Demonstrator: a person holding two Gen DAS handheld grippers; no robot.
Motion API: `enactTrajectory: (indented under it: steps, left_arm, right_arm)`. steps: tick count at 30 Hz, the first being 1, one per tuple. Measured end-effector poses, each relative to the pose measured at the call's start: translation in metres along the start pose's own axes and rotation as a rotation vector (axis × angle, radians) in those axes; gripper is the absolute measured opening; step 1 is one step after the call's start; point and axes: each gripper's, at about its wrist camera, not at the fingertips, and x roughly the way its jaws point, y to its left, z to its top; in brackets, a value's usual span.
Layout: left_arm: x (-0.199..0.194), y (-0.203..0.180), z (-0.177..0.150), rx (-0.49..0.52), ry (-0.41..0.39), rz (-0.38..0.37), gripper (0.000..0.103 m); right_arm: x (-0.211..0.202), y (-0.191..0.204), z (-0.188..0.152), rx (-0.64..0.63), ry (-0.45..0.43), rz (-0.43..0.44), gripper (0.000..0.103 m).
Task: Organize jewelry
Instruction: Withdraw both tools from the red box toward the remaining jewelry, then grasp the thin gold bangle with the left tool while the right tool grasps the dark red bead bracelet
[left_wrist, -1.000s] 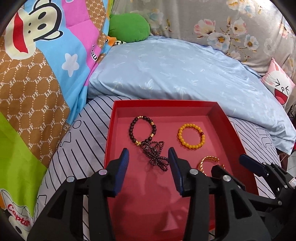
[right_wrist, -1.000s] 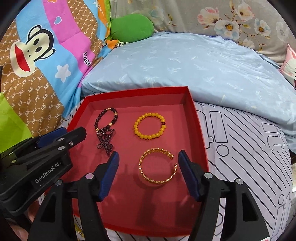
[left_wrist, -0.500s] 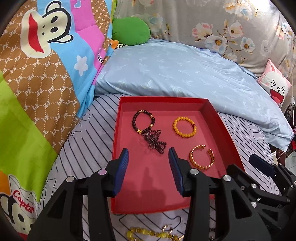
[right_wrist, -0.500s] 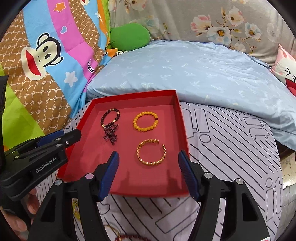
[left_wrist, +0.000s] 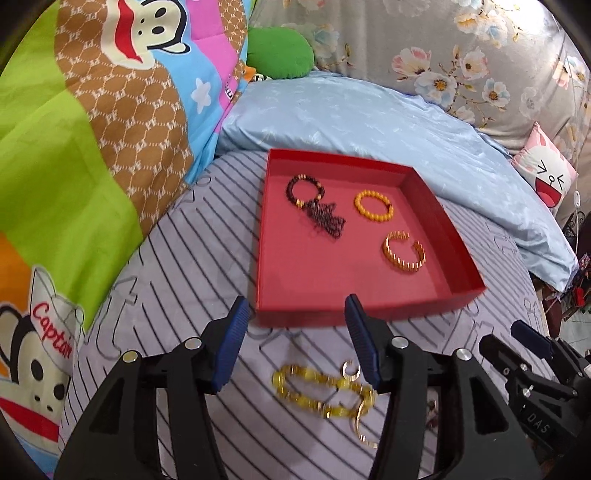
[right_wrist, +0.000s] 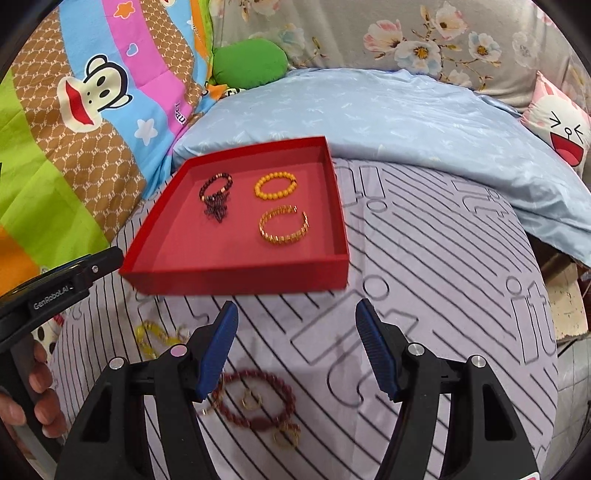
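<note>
Fingers apart on both: yellow bracelet (left_wrist: 325, 391) lies between the left gripper (left_wrist: 295, 332) tips (low centre). Red bracelet (right_wrist: 255, 400) sits lower left of the right gripper (right_wrist: 295, 343), equally near.

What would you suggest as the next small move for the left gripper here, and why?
Probably lower the open left gripper onto the yellow bead bracelet lying on the striped sheet just below its fingers. The red tray already holds three bracelets, while this one lies outside it, nearest that gripper. The right gripper hangs open over the dark red bracelet.
</note>
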Motion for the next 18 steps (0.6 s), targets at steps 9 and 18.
enactTrajectory:
  steps: [9,18]
  left_arm:
    - [-0.003,-0.009,-0.070,0.009,0.112,-0.037,0.051]
    - [0.000,-0.036,-0.100,0.033,0.166,-0.090,0.061]
  right_arm:
    - [-0.007,-0.006,-0.048,0.012,0.062,-0.010,0.064]
    - [-0.013,-0.024,-0.074,0.057,0.089,-0.037,0.064]
